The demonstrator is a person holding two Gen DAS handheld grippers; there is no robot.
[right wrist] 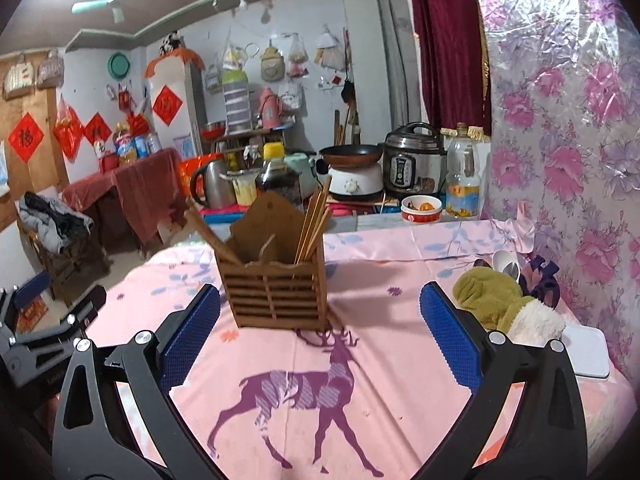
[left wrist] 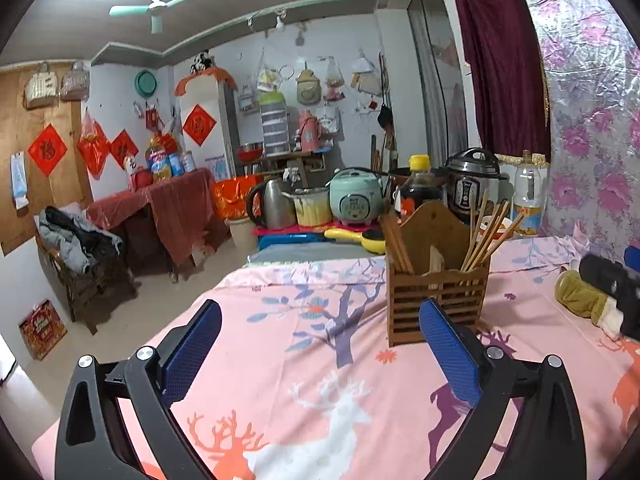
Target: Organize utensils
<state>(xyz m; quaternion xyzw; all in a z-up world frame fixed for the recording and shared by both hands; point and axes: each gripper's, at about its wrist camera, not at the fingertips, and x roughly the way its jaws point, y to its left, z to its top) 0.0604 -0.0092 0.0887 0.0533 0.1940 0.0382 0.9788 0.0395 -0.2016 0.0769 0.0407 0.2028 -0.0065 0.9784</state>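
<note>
A slatted wooden utensil holder (left wrist: 436, 292) (right wrist: 276, 292) stands on the pink deer-print tablecloth (left wrist: 304, 360) (right wrist: 400, 360). Several chopsticks (left wrist: 490, 236) (right wrist: 316, 220) lean in its right compartment, and more chopsticks (left wrist: 394, 240) (right wrist: 208, 232) jut from its left side. A white spoon and a metal spoon (right wrist: 507, 265) lie far right, behind a green plush item (right wrist: 492, 296) (left wrist: 580, 296). My left gripper (left wrist: 320, 308) is open and holds nothing, with the holder just beyond its right finger. My right gripper (right wrist: 320, 291) is open and holds nothing, just short of the holder.
A white flat lid (right wrist: 586, 352) lies at the table's right edge by the flowered wall (right wrist: 560, 140). Behind the table stand a bowl (right wrist: 422, 208), an oil bottle (right wrist: 462, 176), a pressure cooker (right wrist: 414, 160) and a kettle (left wrist: 276, 204). The table's left edge drops to the floor.
</note>
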